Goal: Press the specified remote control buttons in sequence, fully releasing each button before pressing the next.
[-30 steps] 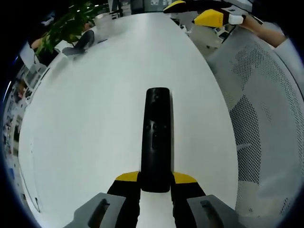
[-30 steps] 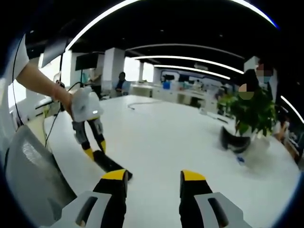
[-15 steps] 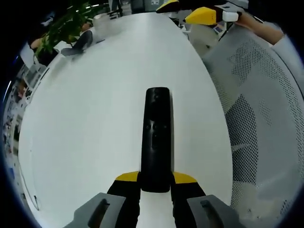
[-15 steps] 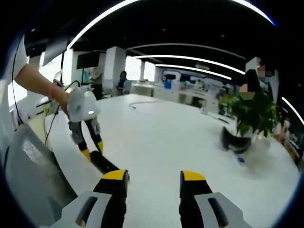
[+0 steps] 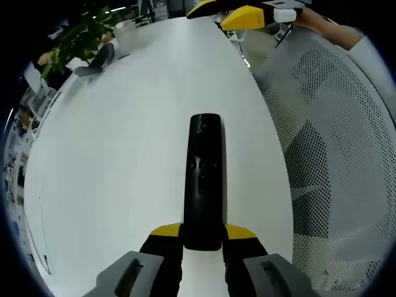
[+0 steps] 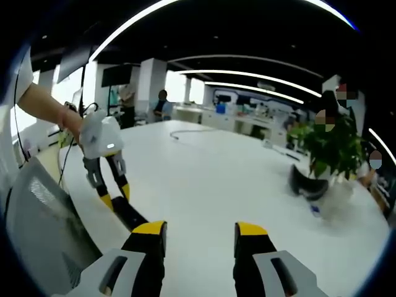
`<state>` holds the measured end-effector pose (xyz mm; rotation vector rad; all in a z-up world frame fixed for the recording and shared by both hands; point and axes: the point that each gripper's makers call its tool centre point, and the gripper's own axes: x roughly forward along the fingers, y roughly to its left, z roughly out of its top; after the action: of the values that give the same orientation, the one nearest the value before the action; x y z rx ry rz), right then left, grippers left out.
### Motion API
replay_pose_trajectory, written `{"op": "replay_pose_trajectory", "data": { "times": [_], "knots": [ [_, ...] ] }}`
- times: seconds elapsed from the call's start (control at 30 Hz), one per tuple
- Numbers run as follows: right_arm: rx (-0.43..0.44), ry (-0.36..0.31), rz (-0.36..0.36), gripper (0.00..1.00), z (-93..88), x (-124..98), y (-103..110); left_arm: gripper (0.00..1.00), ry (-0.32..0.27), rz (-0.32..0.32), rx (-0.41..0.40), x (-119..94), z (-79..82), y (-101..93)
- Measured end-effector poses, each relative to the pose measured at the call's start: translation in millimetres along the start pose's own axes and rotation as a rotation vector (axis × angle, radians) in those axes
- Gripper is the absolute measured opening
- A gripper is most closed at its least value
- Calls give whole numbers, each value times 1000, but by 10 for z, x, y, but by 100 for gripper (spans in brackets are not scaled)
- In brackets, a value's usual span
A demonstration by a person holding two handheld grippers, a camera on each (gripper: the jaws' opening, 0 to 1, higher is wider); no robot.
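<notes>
Left gripper [image 5: 202, 238]: pinches the near end of a black remote [image 5: 203, 179], one yellow-tipped jaw on each long side; it also appears in the right gripper view [image 6: 117, 197], off to the left and low, gripped in a hand [image 6: 73, 121]
Remote: long and slim, running straight ahead of the left gripper's jaws over the white table [image 5: 117, 167]; small buttons sit about midway along its top; whether it rests on the table or is held just above cannot be told
Right gripper [image 6: 202, 236]: jaws spread with nothing between them, looking across the table, well apart from the remote; its yellow tips appear far ahead and to the right in the left gripper view [image 5: 235, 12]
Risk, wrong button: the buttons are small and close together, so a spread jaw coming down could likely catch two at once or miss the one named
Risk, slipping hold: a hard press far from the pinched end may lever the remote out of the left jaws or tip it
Risk, lost sight: the remote lies at the low left edge of the right gripper view, so a turn away would likely drop it from view
Edge: the table's curved rim runs close to the right of the remote, with a mesh chair [image 5: 334, 154] just past it
Open room: broad bare tabletop to the left of and ahead of the left gripper; a potted plant [image 6: 331, 151] and a dark object [image 6: 307, 182] stand far off to the right of the right gripper
</notes>
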<state>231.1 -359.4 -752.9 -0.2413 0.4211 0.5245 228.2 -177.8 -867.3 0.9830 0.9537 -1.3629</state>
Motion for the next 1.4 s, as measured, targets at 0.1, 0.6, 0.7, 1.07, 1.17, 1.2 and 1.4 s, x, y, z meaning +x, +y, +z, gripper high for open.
{"op": "replay_pose_trajectory", "data": {
  "times": [0.1, 0.6, 0.7, 1.07, 1.17, 1.2, 1.4],
  "knots": [
    [-3, 1, 0, 41, -2, 2, 1, 24, 1, -1, 2, -1, 1, -35],
    [-15, 8, 3, 41, -11, 7, 14, 24, -1, -4, 6, -6, 3, -166],
    [-19, 9, 5, 41, -11, 7, 22, 24, -3, -4, 4, -6, 4, -183],
    [-43, 25, 22, 40, -27, 22, 72, 24, -16, -2, -7, -5, 6, -262],
    [-53, 34, 28, 39, -38, 30, 87, 24, -21, 0, -12, -5, 6, -284],
    [-56, 37, 31, 39, -42, 33, 94, 24, -22, 0, -13, -5, 6, -288],
    [-63, 49, 45, 39, -58, 43, 123, 24, -33, 2, -21, -3, 10, -325]
  ]
}}
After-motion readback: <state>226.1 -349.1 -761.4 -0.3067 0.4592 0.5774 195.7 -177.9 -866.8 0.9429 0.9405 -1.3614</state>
